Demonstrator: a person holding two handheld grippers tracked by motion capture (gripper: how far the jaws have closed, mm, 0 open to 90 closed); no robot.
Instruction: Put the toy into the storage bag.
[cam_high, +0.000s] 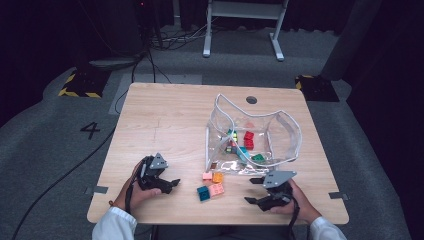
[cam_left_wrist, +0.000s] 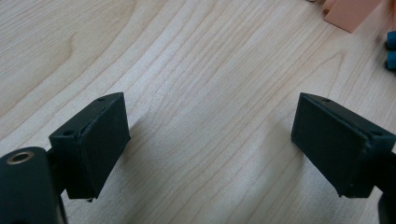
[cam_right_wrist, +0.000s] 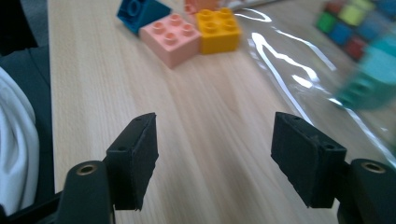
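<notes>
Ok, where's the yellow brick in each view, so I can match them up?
High view: yellow brick just in front of the clear bag, between the grippers.
Left gripper view: can't make it out; a peach block corner sits top right.
Right gripper view: top centre, beside the pink brick.
Shared landmark: the pink brick.

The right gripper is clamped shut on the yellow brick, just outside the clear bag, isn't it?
Not quite. The right gripper is open and empty, as the right gripper view shows: bare table lies between its jaws. The yellow brick does sit just outside the clear bag, beside a pink brick.
</notes>
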